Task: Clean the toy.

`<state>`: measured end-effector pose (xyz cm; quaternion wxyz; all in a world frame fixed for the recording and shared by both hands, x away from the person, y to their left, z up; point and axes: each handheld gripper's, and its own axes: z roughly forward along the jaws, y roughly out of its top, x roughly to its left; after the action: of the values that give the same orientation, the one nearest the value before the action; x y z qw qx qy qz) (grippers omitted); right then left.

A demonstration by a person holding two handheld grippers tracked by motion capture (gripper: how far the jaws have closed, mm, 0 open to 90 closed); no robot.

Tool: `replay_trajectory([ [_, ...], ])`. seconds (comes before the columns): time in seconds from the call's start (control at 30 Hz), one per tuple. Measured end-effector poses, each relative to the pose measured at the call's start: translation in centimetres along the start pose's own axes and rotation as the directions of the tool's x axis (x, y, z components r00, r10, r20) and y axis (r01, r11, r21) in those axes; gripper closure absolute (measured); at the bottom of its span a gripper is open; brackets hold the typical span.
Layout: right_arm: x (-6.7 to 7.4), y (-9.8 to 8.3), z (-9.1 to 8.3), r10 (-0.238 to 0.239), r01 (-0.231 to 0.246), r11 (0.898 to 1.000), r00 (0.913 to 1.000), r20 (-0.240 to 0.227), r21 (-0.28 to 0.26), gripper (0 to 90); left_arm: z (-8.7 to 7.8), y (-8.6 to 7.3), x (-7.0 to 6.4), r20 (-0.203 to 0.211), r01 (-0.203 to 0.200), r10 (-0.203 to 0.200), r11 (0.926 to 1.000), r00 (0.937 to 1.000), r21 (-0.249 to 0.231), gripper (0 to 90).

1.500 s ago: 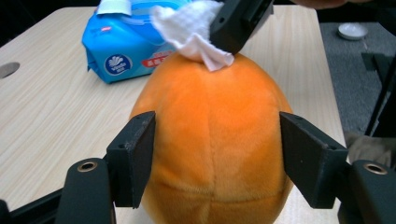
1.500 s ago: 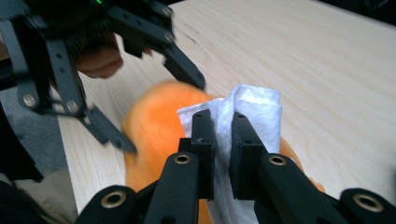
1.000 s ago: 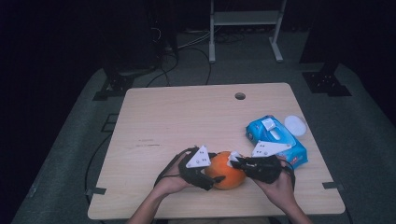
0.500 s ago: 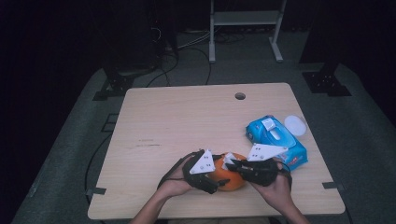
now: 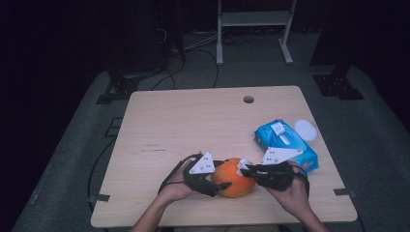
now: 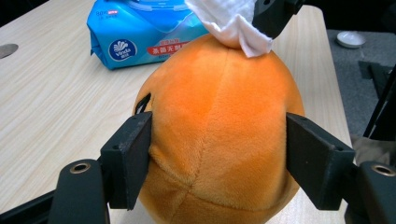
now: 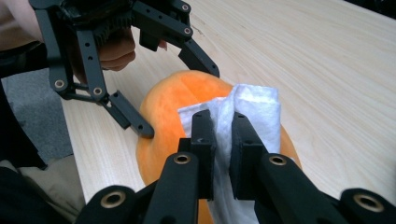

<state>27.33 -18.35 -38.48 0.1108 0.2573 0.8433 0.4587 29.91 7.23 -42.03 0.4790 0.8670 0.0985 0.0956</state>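
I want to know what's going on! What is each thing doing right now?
orange plush ball: on the table, squeezed by the left gripper, jaws just closing.
white wipe: pinched in the right gripper, lying on the ball.
blue wipes pack: lying flat on the table.

Left gripper [image 5: 216,181]: near the table's front edge, jaws just closing, clamped on the orange plush ball [image 6: 219,135]. Right gripper [image 7: 223,135]: facing it, jaws pinched on a white wipe [image 7: 254,112] atop the ball.
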Motion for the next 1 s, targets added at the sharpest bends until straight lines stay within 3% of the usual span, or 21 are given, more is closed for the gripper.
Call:
replay_trajectory([
  [0.1,0.3,0.0,0.3,-0.001,0.001,1.000,1.0000,0.004,0.010,81.2,0.0,0.7,-0.4,-0.011,-0.044,0.044,0.9990,0.9990,0.002,19.2],
  [0.13,0.3,0.1,0.5,-0.008,0.008,1.000,0.9999,0.007,0.005,81.2,0.0,1.1,-0.7,-0.006,-0.055,0.055,0.9982,0.9984,-0.022,18.1],
  [0.17,0.6,0.2,0.6,-0.010,0.010,1.000,0.9999,-0.006,-0.004,81.2,0.1,1.2,-0.9,-0.001,-0.062,0.062,0.9977,0.9981,-0.027,18.2],
  [0.23,1.1,0.4,0.9,-0.027,0.027,1.000,0.9993,-0.026,-0.007,81.1,0.3,1.2,-1.1,-0.011,-0.099,0.099,0.9951,0.9951,0.011,22.3],
  [0.3,1.5,0.6,1.1,-0.061,0.062,0.998,0.9980,-0.018,0.011,81.1,0.1,0.9,-0.8,-0.009,-0.067,0.067,0.9978,0.9977,0.006,26.4],
  [0.37,1.0,0.5,0.7,-0.043,0.043,0.999,0.9986,-0.030,0.004,81.2,-0.1,0.5,-0.2,-0.017,-0.037,0.037,0.9993,0.9992,0.001,28.3],
  [0.5,-0.2,-0.2,0.3,-0.004,0.004,1.000,0.9999,-0.011,0.023,81.1,-0.7,-0.2,0.9,-0.034,0.011,-0.011,0.9999,0.9994,-0.002,28.0],
  [0.6,-0.7,-0.7,0.5,0.035,-0.034,0.999,0.9986,-0.039,0.024,81.1,-0.6,-0.1,0.8,-0.028,0.008,-0.008,0.9999,0.9996,-0.009,22.4],
  [0.7,-0.1,-0.3,0.7,0.010,-0.009,1.000,0.9996,-0.027,0.018,81.1,-0.1,0.3,0.1,-0.014,-0.025,0.025,0.9996,0.9996,-0.010,22.1],
  [0.83,1.5,0.4,1.3,-0.048,0.048,0.999,0.9971,-0.059,-0.004,81.1,0.0,0.4,-0.4,-0.005,-0.076,0.076,0.9971,0.9971,-0.001,24.5],
  [0.93,1.2,0.4,1.3,-0.048,0.048,0.999,0.9975,-0.053,-0.002,81.2,-0.3,0.1,0.0,-0.014,-0.047,0.047,0.9989,0.9988,0.000,27.2],
  [1.0,0.6,0.2,1.0,-0.043,0.043,0.999,0.9989,-0.020,0.009,81.2,-0.5,0.0,0.5,-0.023,-0.027,0.027,0.9996,0.9993,0.007,27.4],
])
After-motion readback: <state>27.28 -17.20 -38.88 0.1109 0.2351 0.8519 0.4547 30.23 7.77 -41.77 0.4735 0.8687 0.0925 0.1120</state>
